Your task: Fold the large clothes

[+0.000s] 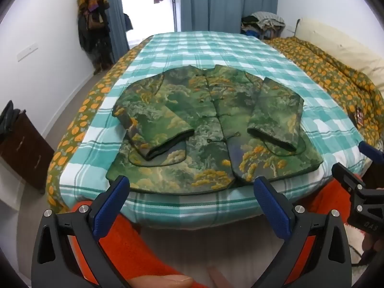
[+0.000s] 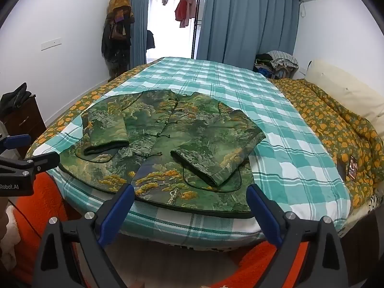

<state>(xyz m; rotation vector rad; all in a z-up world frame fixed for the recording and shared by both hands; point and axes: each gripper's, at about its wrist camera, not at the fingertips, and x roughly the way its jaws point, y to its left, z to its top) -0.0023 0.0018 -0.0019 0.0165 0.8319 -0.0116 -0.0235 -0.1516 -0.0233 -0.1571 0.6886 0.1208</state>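
**Jacket laid flat on the bed, both grippers spread and empty**

A green landscape-print jacket (image 1: 213, 124) with knot buttons lies front-up on the teal checked blanket (image 1: 216, 48), near the bed's close edge, both sleeves folded in across its front. The left gripper (image 1: 189, 201) hovers just short of the hem, jaws spread wide, nothing between them. The right gripper (image 2: 189, 206) hangs likewise over the hem's right part, jaws wide apart and empty. An orange-flowered quilt (image 2: 336, 124) lies along the blanket's right. Blue curtains (image 2: 240, 19) hang behind.
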